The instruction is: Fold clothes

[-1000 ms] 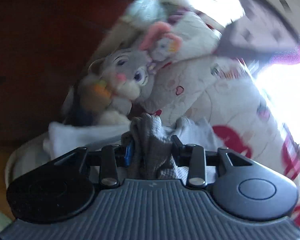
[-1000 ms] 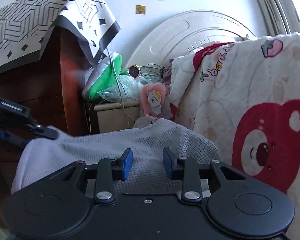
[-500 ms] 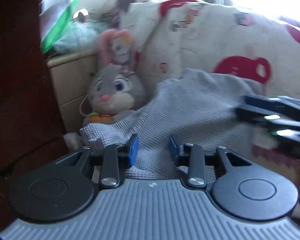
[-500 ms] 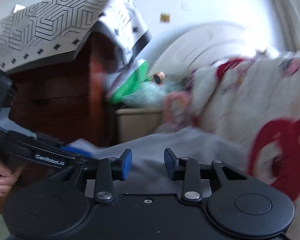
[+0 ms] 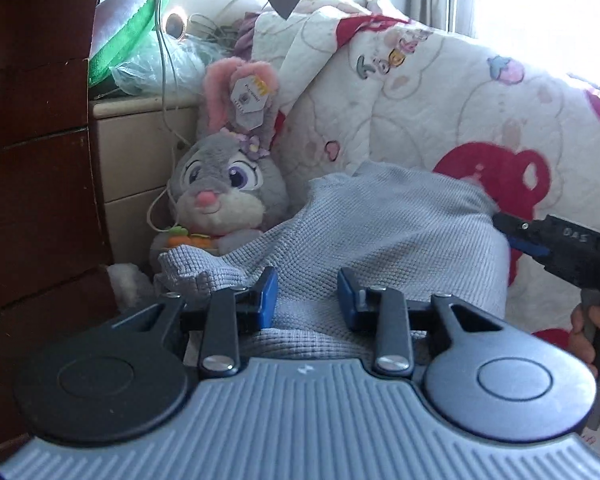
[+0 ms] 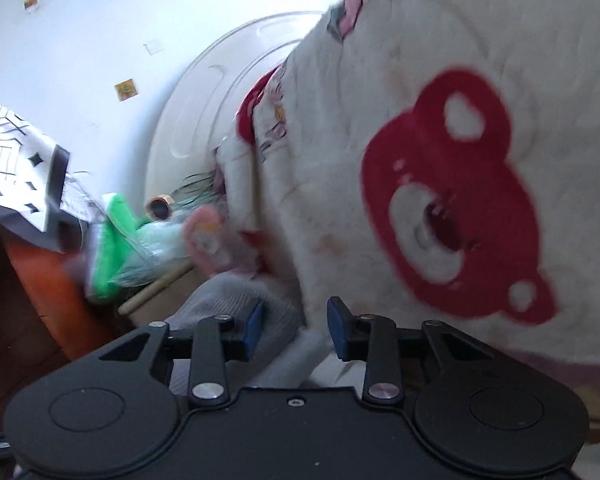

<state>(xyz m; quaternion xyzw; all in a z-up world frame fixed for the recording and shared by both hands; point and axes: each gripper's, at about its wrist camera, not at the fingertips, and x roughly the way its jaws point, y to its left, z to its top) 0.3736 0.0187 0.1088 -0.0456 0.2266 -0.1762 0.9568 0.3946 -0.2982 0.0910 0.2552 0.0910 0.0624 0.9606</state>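
Note:
A grey waffle-knit garment (image 5: 380,236) lies heaped against the quilt. My left gripper (image 5: 307,300) is open, its blue-padded fingers just above the near fold, holding nothing. My right gripper (image 6: 294,326) is open too, tilted, with the garment's right end (image 6: 236,300) under its left finger. The right gripper (image 5: 556,248) also shows at the right edge of the left wrist view, its tip at the garment's right side.
A grey plush rabbit (image 5: 224,184) sits behind the garment, against a cream nightstand (image 5: 140,148). A dark wooden cabinet (image 5: 32,160) stands on the left. A white quilt with red bears (image 5: 460,120) rises on the right. A white headboard (image 6: 220,92) is behind.
The left gripper let go of the bunched garment and now stands open over it. The garment lies spread out. The right gripper swung right and tilted toward the quilt.

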